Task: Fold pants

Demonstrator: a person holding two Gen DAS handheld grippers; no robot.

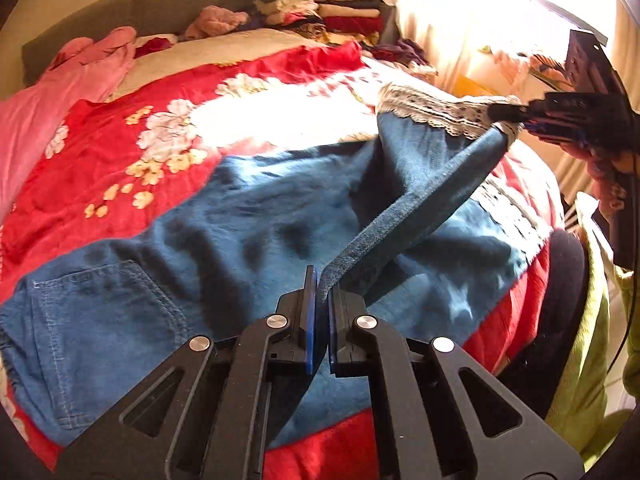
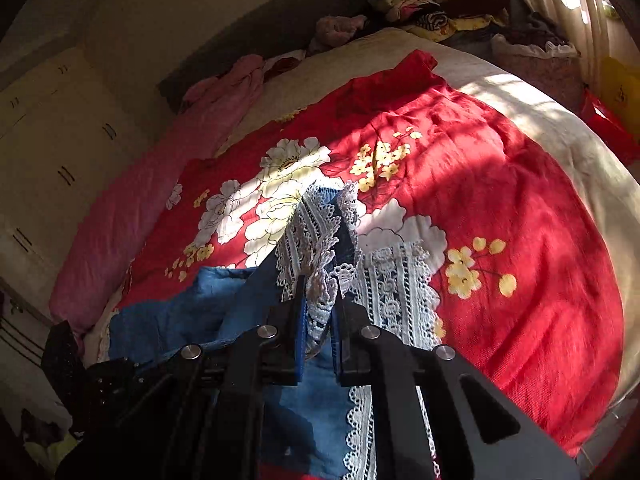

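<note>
Blue denim pants [image 1: 248, 224] with white lace hems lie spread on a red floral bedspread [image 1: 168, 92]. My left gripper [image 1: 322, 292] is shut on the folded edge of one pant leg and lifts it off the bed. My right gripper [image 2: 320, 300] is shut on the lace hem [image 2: 316, 240] of that same leg; it shows at the right of the left wrist view [image 1: 516, 114]. The leg stretches taut between the two grippers. The other leg's lace hem [image 2: 392, 280] lies flat on the bedspread.
A pink blanket [image 1: 60, 92] lies along the bed's left side. Piles of folded clothes [image 1: 328, 4] sit at the head of the bed. Curtains [image 1: 460, 8] hang at the right; white cupboards [image 2: 48, 152] stand on the left. A black rounded object [image 1: 568, 292] is at the bed's right edge.
</note>
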